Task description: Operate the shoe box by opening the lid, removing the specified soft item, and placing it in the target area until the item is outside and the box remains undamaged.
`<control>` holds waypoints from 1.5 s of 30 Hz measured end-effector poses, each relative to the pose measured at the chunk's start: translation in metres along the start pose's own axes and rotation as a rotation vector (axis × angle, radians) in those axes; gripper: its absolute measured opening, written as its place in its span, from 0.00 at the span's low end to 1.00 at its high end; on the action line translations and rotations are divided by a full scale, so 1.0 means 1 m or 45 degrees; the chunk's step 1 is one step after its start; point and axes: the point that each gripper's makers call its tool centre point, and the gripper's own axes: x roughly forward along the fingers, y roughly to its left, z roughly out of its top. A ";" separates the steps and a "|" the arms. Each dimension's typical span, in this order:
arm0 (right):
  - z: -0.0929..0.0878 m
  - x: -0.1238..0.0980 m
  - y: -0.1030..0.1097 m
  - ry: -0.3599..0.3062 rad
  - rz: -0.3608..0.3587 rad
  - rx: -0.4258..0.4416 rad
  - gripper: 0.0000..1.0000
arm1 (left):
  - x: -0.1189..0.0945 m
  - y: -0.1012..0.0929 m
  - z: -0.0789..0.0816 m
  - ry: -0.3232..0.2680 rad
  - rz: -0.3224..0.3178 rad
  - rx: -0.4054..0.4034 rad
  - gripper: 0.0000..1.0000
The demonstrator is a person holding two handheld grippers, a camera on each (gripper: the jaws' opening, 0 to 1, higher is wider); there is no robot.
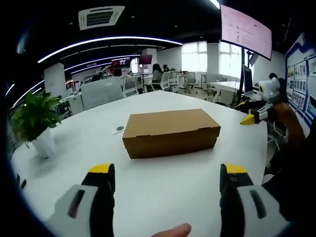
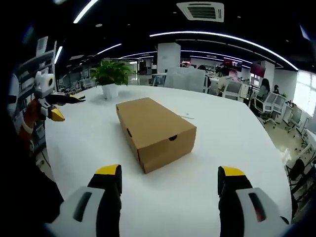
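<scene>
A: Where is the shoe box (image 1: 171, 132) sitting relative to the left gripper (image 1: 168, 180)?

B: It is lying ahead of the yellow-tipped fingers (image 1: 102, 170), centred between them and well apart from the tips, with its long side facing them. The lid is sitting shut on it, and it is resting on the white table (image 1: 163, 197).

A: And the left gripper's jaws?

B: They are standing wide apart, gripping nothing.

A: How is the right gripper (image 2: 170, 180) doing?

B: Its jaws are also gaping wide with nothing between them. The shoe box (image 2: 155, 131) is lying ahead of its fingers (image 2: 231, 173), a short end with a small notch pointing toward them, a bit nearer the left finger than the right.

A: Anything else showing?

B: A potted plant (image 2: 111, 76) is standing beyond the box's far end in the right gripper view, and off to the left of the left fingers (image 1: 34, 121) in the other view. Each gripper is also appearing at the edge of the other's view, hanging beside the table
</scene>
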 end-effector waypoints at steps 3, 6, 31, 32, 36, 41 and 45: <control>-0.001 0.008 0.000 0.017 0.021 0.040 0.79 | 0.002 0.004 0.001 -0.005 0.004 -0.008 0.90; 0.002 0.014 0.000 0.015 0.038 0.083 0.78 | 0.002 0.005 0.001 -0.007 0.006 -0.011 0.90; 0.021 0.036 0.007 -0.048 0.135 0.200 0.75 | 0.008 0.000 0.000 -0.011 -0.032 -0.005 0.90; 0.021 0.037 0.008 -0.049 0.138 0.201 0.75 | 0.009 0.000 0.000 -0.011 -0.032 -0.005 0.90; 0.023 0.041 0.008 -0.051 0.146 0.207 0.75 | 0.010 0.001 0.000 -0.010 -0.033 -0.005 0.90; 0.025 0.046 0.008 -0.057 0.158 0.224 0.74 | 0.011 0.002 -0.001 -0.007 -0.033 -0.007 0.90; 0.026 0.048 0.008 -0.059 0.163 0.225 0.74 | 0.011 0.002 -0.001 -0.005 -0.032 -0.006 0.90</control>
